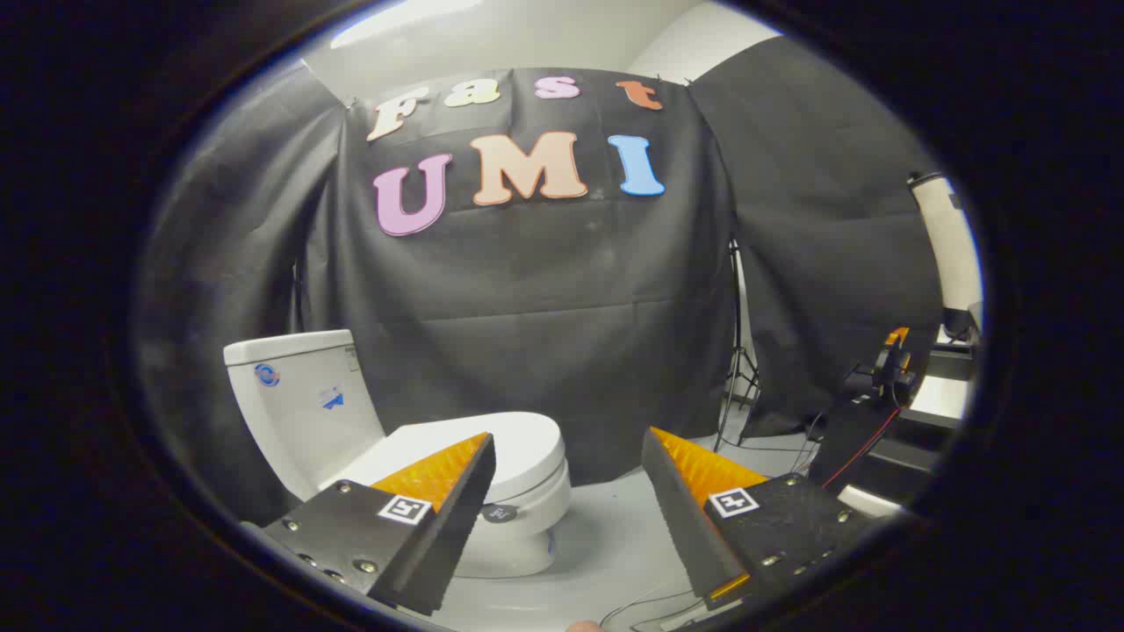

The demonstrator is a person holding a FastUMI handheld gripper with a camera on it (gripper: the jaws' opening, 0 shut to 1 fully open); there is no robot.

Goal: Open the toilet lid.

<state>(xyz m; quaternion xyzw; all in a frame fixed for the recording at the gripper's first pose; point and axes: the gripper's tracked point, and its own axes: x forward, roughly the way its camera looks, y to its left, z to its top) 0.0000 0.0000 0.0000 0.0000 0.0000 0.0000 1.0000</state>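
toilet (303,408) glossy glazed ceramic, lid (518,443) smooth, slightly satin plastic look. booth wall (544,290) matt black cloth, creased. floor (615,535) smooth, pale, low sheen. gripper (566,461) spread wide, holding nothing: fingers (457,500) ribbed, rubbery-looking, mounts matt with shiny metal screws.

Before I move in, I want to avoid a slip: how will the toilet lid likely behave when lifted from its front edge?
The lid looks like smooth, glossy rigid plastic, so it will probably stay stiff but feel slippery. It lies closed, flat on the bowl, and likely swings up towards the tank rather than lifting free. The gripper is open, with nothing between its fingers.
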